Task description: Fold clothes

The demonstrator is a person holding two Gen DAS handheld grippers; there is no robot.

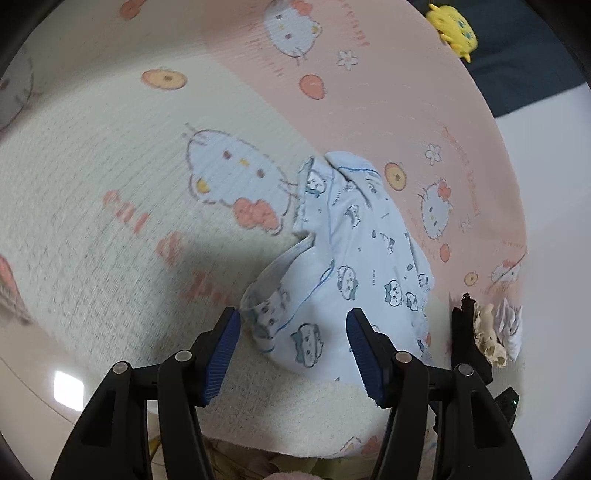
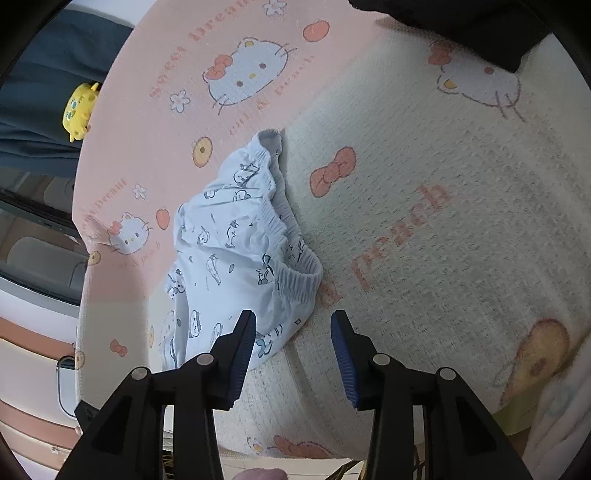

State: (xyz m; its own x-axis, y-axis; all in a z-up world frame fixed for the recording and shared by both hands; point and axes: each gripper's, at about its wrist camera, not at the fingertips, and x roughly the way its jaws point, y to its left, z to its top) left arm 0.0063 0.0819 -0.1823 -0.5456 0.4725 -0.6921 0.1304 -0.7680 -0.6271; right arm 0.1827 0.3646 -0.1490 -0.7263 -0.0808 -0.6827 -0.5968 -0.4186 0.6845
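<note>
A small light-blue garment [image 1: 351,240] with a cartoon print and an elastic waistband lies bunched on a pink and cream cartoon-cat blanket [image 1: 110,166]. My left gripper [image 1: 293,317] is open just above the garment's near end. Cloth lies between its blue pads [image 1: 221,347], which do not press on it. In the right wrist view the same garment [image 2: 229,240] lies with its gathered waistband toward the cream half of the blanket [image 2: 443,184]. My right gripper [image 2: 293,315] is open, its left finger over the garment's near corner, with bare blanket in the gap.
A yellow plush toy [image 1: 452,29] [image 2: 77,110] sits on a dark blue surface beyond the blanket's far edge. Crumpled pale scraps [image 1: 495,332] and a black object [image 1: 465,332] lie at the blanket's right edge. A dark shape [image 2: 480,26] overhangs the top right.
</note>
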